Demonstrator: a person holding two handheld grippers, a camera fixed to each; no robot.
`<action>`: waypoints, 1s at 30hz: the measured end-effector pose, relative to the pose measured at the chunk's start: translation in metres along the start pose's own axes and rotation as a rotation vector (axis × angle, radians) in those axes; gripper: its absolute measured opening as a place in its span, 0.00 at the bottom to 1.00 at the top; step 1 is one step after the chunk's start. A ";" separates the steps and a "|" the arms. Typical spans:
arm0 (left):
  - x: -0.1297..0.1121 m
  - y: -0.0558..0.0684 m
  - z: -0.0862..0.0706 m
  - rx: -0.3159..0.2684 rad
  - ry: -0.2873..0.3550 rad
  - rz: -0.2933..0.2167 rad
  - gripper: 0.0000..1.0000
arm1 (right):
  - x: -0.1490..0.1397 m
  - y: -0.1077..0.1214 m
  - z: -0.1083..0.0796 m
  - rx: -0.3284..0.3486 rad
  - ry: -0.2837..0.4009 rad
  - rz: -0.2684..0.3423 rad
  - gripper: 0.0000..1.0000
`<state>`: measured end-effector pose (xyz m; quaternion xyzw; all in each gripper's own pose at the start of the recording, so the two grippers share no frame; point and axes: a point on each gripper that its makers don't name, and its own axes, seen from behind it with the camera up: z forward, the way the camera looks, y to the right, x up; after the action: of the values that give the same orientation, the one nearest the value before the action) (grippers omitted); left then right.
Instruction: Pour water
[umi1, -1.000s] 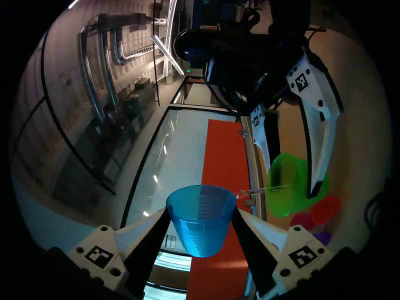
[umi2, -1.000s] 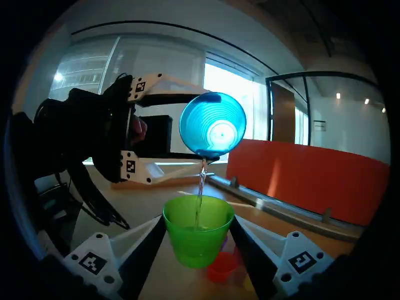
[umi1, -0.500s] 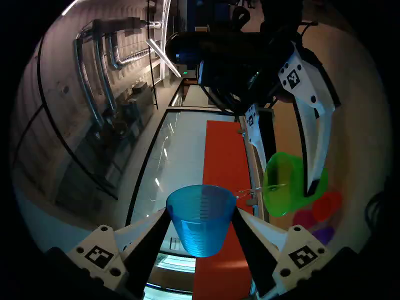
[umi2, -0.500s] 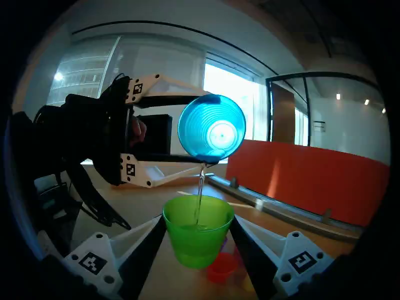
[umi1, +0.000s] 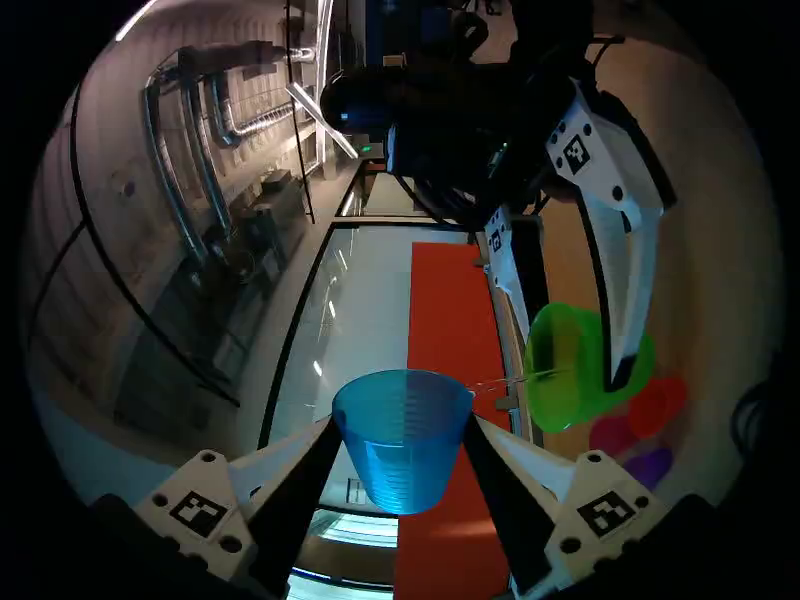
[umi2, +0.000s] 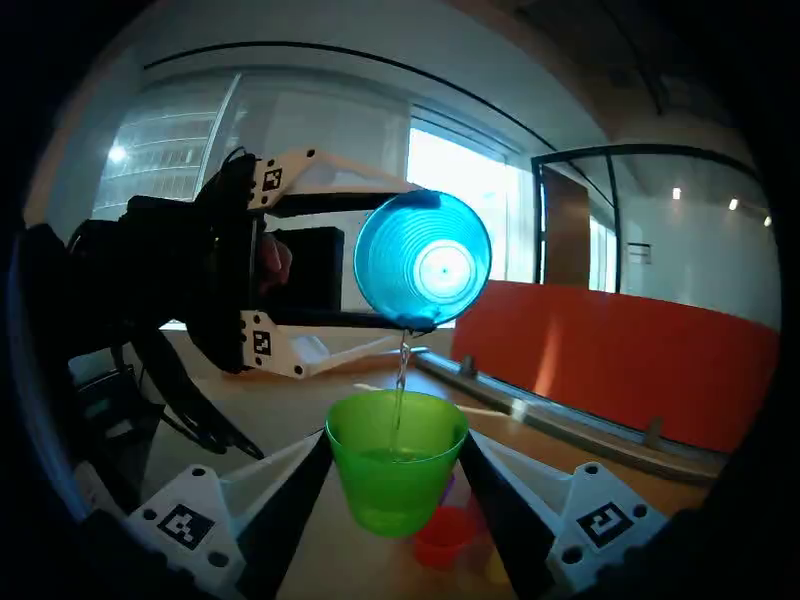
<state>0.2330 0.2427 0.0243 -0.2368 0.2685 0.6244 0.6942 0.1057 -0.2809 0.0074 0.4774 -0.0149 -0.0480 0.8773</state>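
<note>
My left gripper (umi1: 400, 440) is shut on a blue translucent cup (umi1: 402, 438), tipped on its side. In the right gripper view that blue cup (umi2: 423, 260) hangs with its mouth towards me, the left gripper (umi2: 395, 255) around it, and a thin stream of water (umi2: 401, 385) falls from its lower rim. The stream lands in a green cup (umi2: 396, 460) held upright, with my right gripper (umi2: 396, 455) shut on it. In the left gripper view the green cup (umi1: 575, 365) sits to the right between the right gripper's white fingers (umi1: 620, 290).
A wooden table (umi2: 270, 410) lies below the cups. Small red and purple cups (umi2: 445, 535) stand on it just under the green cup, also seen as coloured cups (umi1: 645, 420) in the left gripper view. An orange partition (umi2: 640, 355) runs along the table's far side.
The blue cup has tipped slightly further, and the water keeps running into the green cup. Both grippers have hardly shifted.
</note>
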 end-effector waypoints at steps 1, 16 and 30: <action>0.000 0.002 0.000 -0.001 0.000 0.000 0.85 | 0.000 0.000 0.000 0.000 0.000 0.000 0.90; 0.002 0.009 -0.001 -0.007 0.005 -0.004 0.85 | 0.000 0.000 0.000 -0.001 0.001 0.000 0.90; -0.003 0.013 0.001 -0.017 0.000 -0.123 0.85 | 0.002 0.001 -0.003 -0.007 0.004 -0.002 0.90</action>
<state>0.2203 0.2428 0.0269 -0.2590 0.2481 0.5829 0.7291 0.1075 -0.2780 0.0065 0.4743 -0.0126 -0.0479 0.8790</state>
